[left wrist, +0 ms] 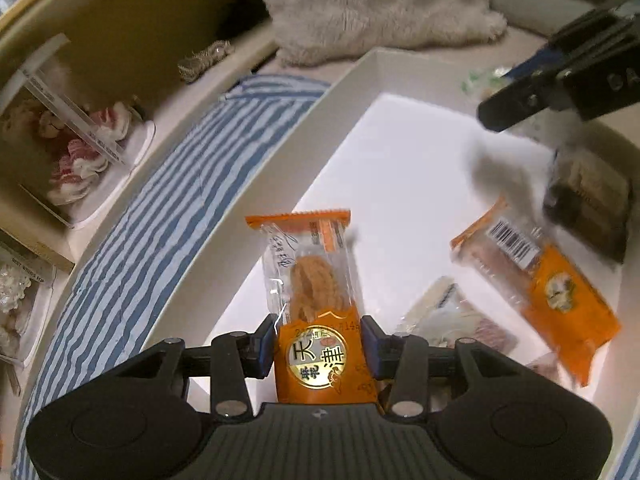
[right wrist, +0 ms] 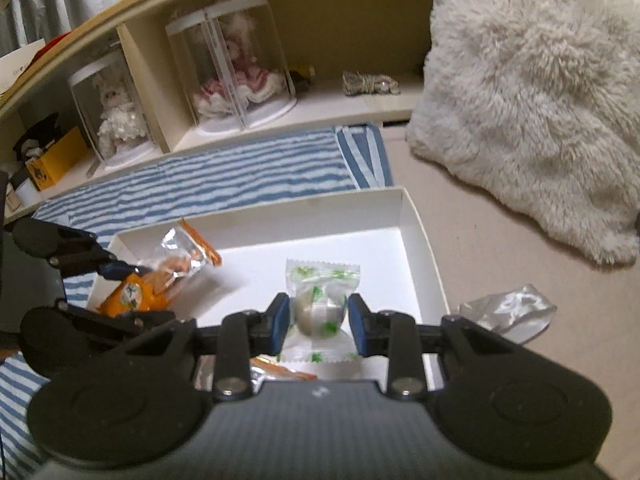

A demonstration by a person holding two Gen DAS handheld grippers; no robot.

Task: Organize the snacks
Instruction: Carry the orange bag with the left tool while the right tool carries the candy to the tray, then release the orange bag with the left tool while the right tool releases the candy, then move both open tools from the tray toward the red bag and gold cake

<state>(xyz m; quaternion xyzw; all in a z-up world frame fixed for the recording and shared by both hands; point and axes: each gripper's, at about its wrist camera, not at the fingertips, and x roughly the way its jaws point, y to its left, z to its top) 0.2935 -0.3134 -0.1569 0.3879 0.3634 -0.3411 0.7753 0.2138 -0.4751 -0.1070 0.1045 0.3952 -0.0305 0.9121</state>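
My left gripper (left wrist: 319,346) is shut on an orange snack packet (left wrist: 312,292) with a twisted pastry inside, held over the white box (left wrist: 280,152). The packet also shows at the left of the right wrist view (right wrist: 160,280). My right gripper (right wrist: 319,316) is shut on a clear wrapper with green print and a round sweet (right wrist: 320,300), over the white box (right wrist: 420,232). The right gripper shows at the top right of the left wrist view (left wrist: 560,80). A second orange packet (left wrist: 540,280), a dark packet (left wrist: 588,204) and a pale packet (left wrist: 448,312) lie in the box.
The box sits on a blue striped cloth (right wrist: 224,176). A fluffy white cushion (right wrist: 532,100) lies at the right. A low shelf (right wrist: 280,120) holds dolls in clear cases (right wrist: 236,68). A crumpled clear wrapper (right wrist: 508,312) lies right of the box.
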